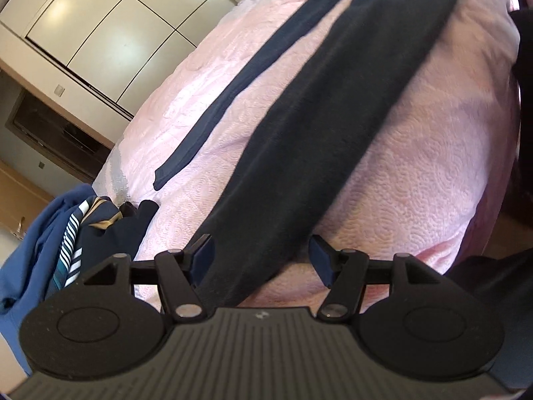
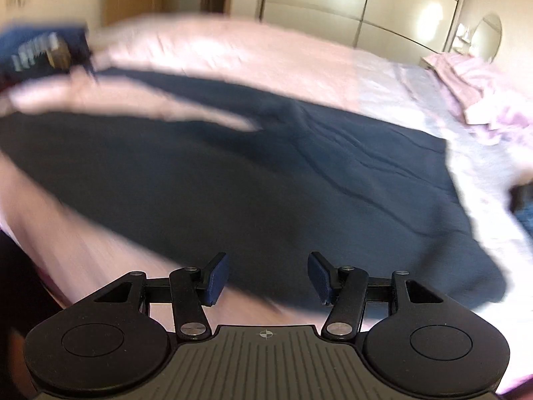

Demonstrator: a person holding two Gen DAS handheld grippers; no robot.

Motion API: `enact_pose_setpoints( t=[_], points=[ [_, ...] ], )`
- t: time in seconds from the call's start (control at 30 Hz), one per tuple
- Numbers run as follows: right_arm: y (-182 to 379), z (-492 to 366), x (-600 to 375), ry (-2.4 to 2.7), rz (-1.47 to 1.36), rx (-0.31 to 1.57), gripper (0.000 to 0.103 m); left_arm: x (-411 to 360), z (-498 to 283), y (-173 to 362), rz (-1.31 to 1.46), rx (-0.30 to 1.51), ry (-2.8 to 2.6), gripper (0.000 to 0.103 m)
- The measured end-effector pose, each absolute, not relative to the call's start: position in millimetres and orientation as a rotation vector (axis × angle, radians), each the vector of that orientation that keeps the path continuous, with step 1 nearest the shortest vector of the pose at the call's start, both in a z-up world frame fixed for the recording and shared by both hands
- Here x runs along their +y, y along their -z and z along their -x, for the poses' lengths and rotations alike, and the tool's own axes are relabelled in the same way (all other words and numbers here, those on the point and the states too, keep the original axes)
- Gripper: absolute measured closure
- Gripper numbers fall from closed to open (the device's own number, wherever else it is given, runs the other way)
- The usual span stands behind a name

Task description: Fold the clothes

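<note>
Dark navy trousers [image 1: 333, 116] lie flat on a pink quilted bedspread [image 1: 416, 166], legs stretched out. In the left wrist view one leg end lies between my open left gripper [image 1: 261, 260] fingers; the other, narrower leg [image 1: 213, 113] runs to its left. In the blurred right wrist view the trousers [image 2: 266, 173] spread wide across the bed, and my right gripper [image 2: 268, 278] is open just above their near edge, holding nothing.
A pile of blue and striped clothes [image 1: 66, 243] sits at the bed's corner, also seen in the right wrist view [image 2: 40, 53]. Pink bedding [image 2: 476, 90] is bunched near the headboard. Cream wardrobe doors [image 1: 100, 26] stand beyond the bed.
</note>
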State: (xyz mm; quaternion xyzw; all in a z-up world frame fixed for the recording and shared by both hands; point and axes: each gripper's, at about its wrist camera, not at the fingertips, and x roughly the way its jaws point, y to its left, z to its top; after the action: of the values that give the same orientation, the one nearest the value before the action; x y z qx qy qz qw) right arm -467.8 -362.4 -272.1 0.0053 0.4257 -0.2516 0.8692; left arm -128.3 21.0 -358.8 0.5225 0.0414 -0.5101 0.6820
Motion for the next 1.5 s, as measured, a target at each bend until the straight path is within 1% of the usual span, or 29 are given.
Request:
enact_pose_setpoints(
  t=[0.07, 0.17, 0.5, 0.87, 0.93, 0.97, 1.23, 1.43, 1.5],
  points=[
    [278, 473, -366, 0.553, 0.031, 0.972, 0.047, 19, 133, 363, -1.195, 0.080, 1.127, 0.044],
    [281, 483, -369, 0.579, 0.060, 1.013, 0.047, 17, 135, 366, -1.200, 0.082, 1.108, 0.043],
    [296, 498, -370, 0.583, 0.202, 1.055, 0.047, 7, 141, 368, -1.228, 0.074, 1.064, 0.043],
    [300, 511, -384, 0.589, 0.261, 1.029, 0.047, -3, 148, 368, -1.245, 0.055, 1.058, 0.042],
    [301, 516, -384, 0.595, 0.315, 1.009, 0.047, -1, 152, 368, -1.231, 0.033, 1.082, 0.041],
    [304, 519, -385, 0.607, 0.368, 1.005, 0.047, 0, 154, 368, -1.224, 0.021, 1.095, 0.039],
    [339, 537, -407, 0.617, 0.694, 1.003, 0.047, -9, 154, 379, -1.243, -0.036, 1.049, 0.036],
    [348, 537, -416, 0.579, 0.801, 0.927, 0.047, -16, 147, 381, -1.263, -0.090, 0.956, 0.037],
    [354, 535, -420, 0.562, 0.835, 0.940, 0.047, -19, 143, 384, -1.280, -0.102, 0.937, 0.039]
  ],
)
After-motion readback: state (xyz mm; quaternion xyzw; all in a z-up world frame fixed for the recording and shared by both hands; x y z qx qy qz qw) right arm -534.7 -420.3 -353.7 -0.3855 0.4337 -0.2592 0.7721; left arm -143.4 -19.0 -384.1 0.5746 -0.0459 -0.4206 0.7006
